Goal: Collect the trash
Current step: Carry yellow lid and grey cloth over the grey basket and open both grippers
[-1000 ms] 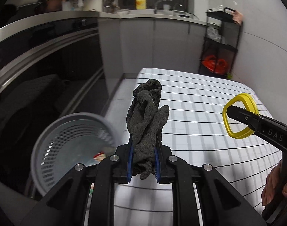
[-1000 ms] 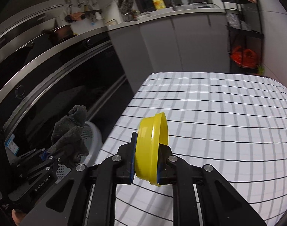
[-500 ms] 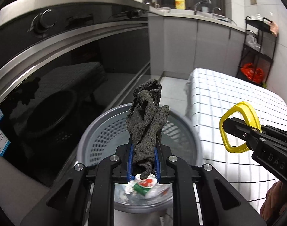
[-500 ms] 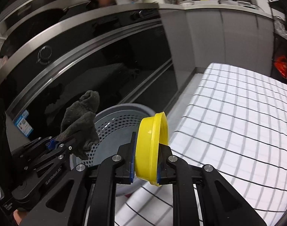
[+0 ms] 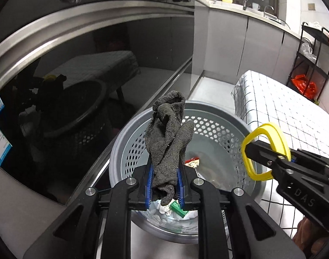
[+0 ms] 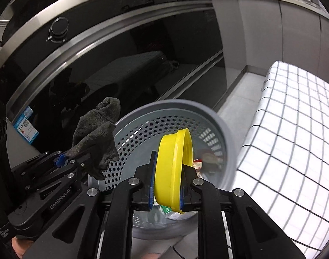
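Note:
My left gripper (image 5: 164, 181) is shut on a dark grey rag (image 5: 168, 138) and holds it above the grey perforated trash basket (image 5: 129, 142). The rag also shows in the right wrist view (image 6: 95, 142). My right gripper (image 6: 166, 185) is shut on a yellow plastic lid (image 6: 173, 168), held on edge over the basket (image 6: 227, 151). The lid shows at the right of the left wrist view (image 5: 265, 151). Wrappers and crumpled paper (image 5: 179, 211) lie in the basket's bottom.
A table with a white black-checked cloth (image 5: 289, 116) stands right of the basket. A glossy black oven front with steel trim (image 5: 99, 64) rises close on the left. Grey cabinets and a black shelf rack (image 5: 311, 60) stand at the back.
Both grippers have moved left from over the table to above the basket, still holding the rag and the lid. The basket now fills the middle of both views.

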The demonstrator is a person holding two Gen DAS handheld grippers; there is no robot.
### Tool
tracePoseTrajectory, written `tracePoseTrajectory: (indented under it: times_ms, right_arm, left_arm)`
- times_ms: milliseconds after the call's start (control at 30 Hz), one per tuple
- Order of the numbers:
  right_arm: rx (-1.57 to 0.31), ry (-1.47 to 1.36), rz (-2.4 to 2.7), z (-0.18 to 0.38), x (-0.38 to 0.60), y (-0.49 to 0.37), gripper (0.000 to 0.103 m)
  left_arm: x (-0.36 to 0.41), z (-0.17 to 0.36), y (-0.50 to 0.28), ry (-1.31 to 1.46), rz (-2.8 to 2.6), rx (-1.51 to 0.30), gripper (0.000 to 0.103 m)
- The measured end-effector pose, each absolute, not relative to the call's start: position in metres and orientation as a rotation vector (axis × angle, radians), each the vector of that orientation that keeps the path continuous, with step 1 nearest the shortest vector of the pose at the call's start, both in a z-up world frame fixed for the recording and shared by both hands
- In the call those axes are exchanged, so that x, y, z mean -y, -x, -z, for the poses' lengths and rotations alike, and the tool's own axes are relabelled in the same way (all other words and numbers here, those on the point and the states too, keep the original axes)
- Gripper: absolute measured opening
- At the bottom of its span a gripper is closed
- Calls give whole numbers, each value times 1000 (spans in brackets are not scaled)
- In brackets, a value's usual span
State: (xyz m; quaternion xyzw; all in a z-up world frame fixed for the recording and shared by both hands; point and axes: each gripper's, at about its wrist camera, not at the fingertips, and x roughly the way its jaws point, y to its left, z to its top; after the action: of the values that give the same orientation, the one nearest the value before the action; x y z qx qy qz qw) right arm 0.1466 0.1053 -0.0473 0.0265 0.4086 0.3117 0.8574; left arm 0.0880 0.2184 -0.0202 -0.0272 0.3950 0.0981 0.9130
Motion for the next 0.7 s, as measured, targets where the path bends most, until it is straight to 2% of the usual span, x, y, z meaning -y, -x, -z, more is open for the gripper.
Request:
tracePoseTrajectory:
  times_ms: [200,233,267,333,400,700]
  right_arm:
    - [-861,-56,-663,51,-117,-157,18]
    - [-858,-63,-662,51,-115,-158,28]
    - [-854,-71,-662,50,-112,-158,45]
    - [-835,-86,-655,49,-109,-158,58]
    - [-831,-95,-653,48,-106,-158,58]
    - [-825,-108,-635,47,-97,-153,58]
  left_arm:
    - [-222,23,-88,55,-215,-819,21]
    - [-222,24,-86,53,-220,-819,22]
    - [-222,24,-86,51,-222,-820,24]
    - [-221,24,-86,46,-231,-817,34]
    - [-222,21,-83,46,-240,-798,57]
    - [-222,18,-82,50,-246,-781,58]
